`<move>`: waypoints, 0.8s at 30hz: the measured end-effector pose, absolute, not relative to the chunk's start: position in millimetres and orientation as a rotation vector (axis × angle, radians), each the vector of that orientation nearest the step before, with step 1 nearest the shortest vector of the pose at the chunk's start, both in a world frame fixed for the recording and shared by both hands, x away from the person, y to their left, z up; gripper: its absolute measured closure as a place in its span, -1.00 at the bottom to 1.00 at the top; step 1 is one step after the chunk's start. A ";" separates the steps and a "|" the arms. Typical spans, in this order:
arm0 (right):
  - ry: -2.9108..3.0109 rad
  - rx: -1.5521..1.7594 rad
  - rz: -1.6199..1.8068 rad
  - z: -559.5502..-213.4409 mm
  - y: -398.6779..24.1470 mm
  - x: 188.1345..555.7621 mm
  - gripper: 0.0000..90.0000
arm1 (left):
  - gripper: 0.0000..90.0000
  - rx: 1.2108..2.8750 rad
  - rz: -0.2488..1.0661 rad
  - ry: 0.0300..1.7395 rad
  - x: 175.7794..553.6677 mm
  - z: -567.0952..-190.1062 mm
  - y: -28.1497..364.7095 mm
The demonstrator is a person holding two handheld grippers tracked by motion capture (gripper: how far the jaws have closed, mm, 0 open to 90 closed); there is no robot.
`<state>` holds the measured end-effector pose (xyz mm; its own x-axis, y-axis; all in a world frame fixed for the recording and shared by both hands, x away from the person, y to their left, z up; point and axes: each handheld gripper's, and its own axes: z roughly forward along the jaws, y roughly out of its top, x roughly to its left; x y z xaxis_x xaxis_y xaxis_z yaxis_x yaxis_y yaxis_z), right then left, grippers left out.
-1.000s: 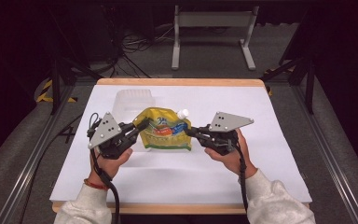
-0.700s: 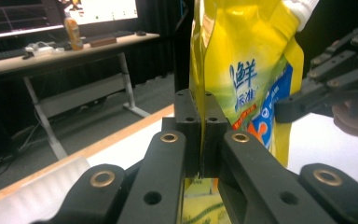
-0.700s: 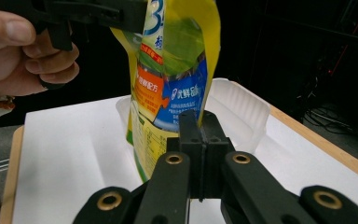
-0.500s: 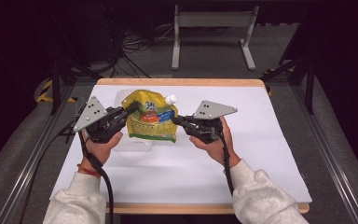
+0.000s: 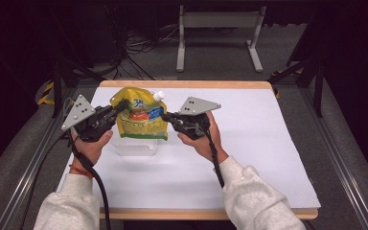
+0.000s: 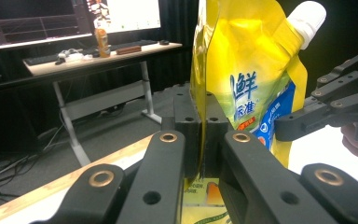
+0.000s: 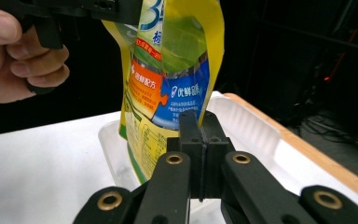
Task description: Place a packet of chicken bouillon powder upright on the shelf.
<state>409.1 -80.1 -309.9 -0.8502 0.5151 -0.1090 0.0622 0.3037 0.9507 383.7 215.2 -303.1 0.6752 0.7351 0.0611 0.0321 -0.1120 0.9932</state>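
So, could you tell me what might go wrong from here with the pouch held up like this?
1. The yellow pouch hangs above the clear container, pinched only at thin edges by the left tool and right tool; either edge could slip free.
2. If one side lets go, the pouch may swing and miss the container.
3. Its white cap sits high, so the pouch could tip over.
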 end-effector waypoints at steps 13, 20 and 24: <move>2.230 0.529 1.555 -325.6 -53.0 424.1 1.00 | 0.96 1.578 0.660 0.695 382.1 -318.7 237.2; 2.237 0.551 1.559 -331.3 -49.1 431.1 1.00 | 0.96 1.581 0.655 0.691 382.3 -324.4 238.2; 2.240 0.568 1.551 -335.7 -47.3 437.6 1.00 | 0.95 1.573 0.643 0.695 383.6 -331.3 240.8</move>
